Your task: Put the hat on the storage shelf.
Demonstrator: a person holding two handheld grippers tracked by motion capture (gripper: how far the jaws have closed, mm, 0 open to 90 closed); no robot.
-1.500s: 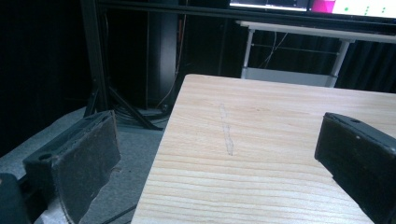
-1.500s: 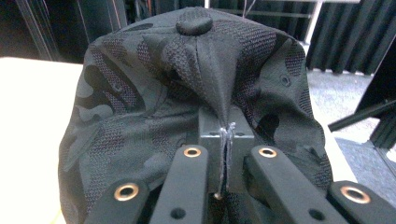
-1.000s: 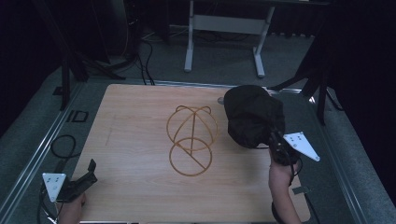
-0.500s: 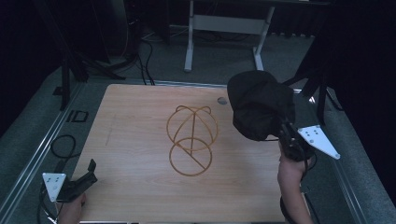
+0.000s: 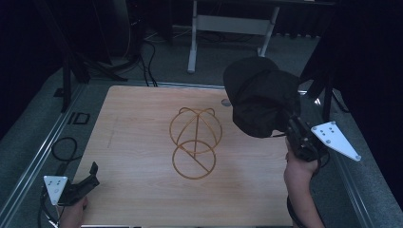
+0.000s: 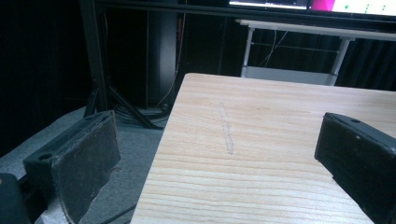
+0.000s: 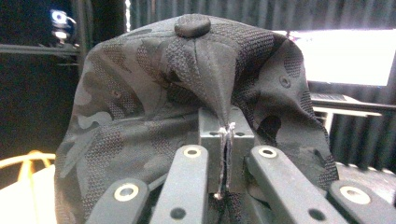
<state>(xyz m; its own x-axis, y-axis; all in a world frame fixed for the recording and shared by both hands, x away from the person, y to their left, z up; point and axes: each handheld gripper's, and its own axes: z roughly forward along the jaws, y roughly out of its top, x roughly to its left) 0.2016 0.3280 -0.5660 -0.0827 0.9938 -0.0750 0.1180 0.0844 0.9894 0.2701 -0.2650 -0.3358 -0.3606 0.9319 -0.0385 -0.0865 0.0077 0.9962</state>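
A black camouflage cap [image 5: 260, 97] hangs in the air above the table's right side, held by my right gripper [image 5: 291, 127], which is shut on its fabric. In the right gripper view the jaws pinch a fold of the cap [image 7: 196, 88] just below its top button. A gold wire stand [image 5: 195, 141], a dome over a ring base, sits at the table's middle, left of the cap and apart from it. My left gripper [image 5: 91, 175] rests open at the near left corner; its pads [image 6: 84, 163] are wide apart over bare wood.
The wooden table [image 5: 142, 133] has a metal frame rail [image 5: 38, 156] along its left. A small round object [image 5: 226, 102] lies near the far edge behind the stand. A white desk frame [image 5: 228, 23] stands beyond the table. Cables [image 5: 64, 147] lie on the floor at left.
My right gripper has lifted the cap higher and carried it slightly right and back from the stand. The left gripper has stayed where it was.
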